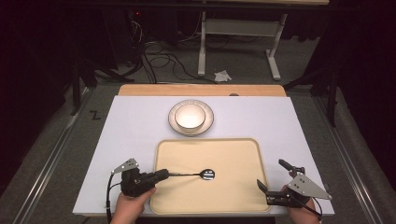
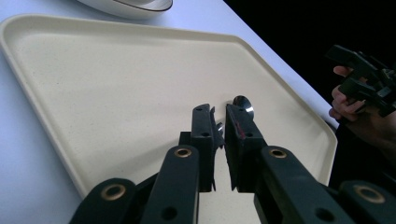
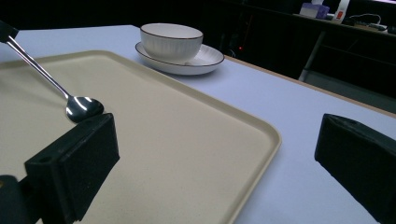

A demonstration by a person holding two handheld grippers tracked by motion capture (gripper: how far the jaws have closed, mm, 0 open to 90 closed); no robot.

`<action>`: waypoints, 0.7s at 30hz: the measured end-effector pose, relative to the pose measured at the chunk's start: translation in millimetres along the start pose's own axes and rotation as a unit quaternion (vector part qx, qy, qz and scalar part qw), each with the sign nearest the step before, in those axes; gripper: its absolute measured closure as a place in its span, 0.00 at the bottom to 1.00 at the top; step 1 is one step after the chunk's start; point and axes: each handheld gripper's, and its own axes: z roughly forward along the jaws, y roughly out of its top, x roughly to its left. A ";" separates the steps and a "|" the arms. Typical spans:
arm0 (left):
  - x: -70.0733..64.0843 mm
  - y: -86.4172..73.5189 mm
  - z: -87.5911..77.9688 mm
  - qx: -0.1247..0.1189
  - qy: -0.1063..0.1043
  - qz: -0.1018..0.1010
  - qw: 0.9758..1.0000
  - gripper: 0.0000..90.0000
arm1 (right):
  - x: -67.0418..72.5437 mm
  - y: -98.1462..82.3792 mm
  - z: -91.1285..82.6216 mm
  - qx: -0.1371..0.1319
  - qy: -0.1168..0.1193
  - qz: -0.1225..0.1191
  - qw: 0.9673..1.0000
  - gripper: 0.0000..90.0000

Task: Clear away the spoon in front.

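Note:
A metal spoon (image 1: 207, 174) lies across the left half of a cream tray (image 1: 210, 149), its bowl near the tray's middle. Its handle runs left into the tips of my left gripper (image 1: 163, 174) at the tray's left rim. In the left gripper view the jaws (image 2: 219, 109) stand a narrow slit apart, with the thin handle between them and the spoon's bowl (image 2: 243, 101) just beyond. My right gripper (image 1: 271, 173) rests at the tray's front right corner. Its jaws (image 3: 215, 154) are wide open and straddle the tray's rim (image 3: 261, 140) with nothing between them. The spoon (image 3: 84, 107) shows left of them.
A white bowl (image 1: 190, 115) sits on a plate (image 1: 208, 122) behind the tray, on the white tabletop (image 1: 130, 135). The bowl (image 3: 170, 41) and plate (image 3: 205, 58) also show at the back of the right gripper view. A desk frame and cables lie on the floor beyond the table.

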 end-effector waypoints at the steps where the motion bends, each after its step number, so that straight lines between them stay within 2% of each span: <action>1: -0.2 0.0 0.2 0.001 0.004 0.001 1.000 0.89 | 0.0 0.1 -0.1 0.000 0.000 0.000 1.000 0.01; 9: 0.6 0.6 -0.9 -0.001 0.014 0.007 1.000 0.82 | 0.6 0.4 -0.3 0.000 0.000 0.002 1.000 0.01; 16: -2.0 2.2 -2.0 -0.009 0.026 0.017 0.999 0.70 | 0.9 0.5 -0.6 0.001 0.001 0.004 1.000 0.01; 21: -2.9 2.9 -2.6 -0.009 0.028 0.022 0.999 0.68 | 0.7 0.5 -0.6 0.001 0.001 0.003 1.000 0.01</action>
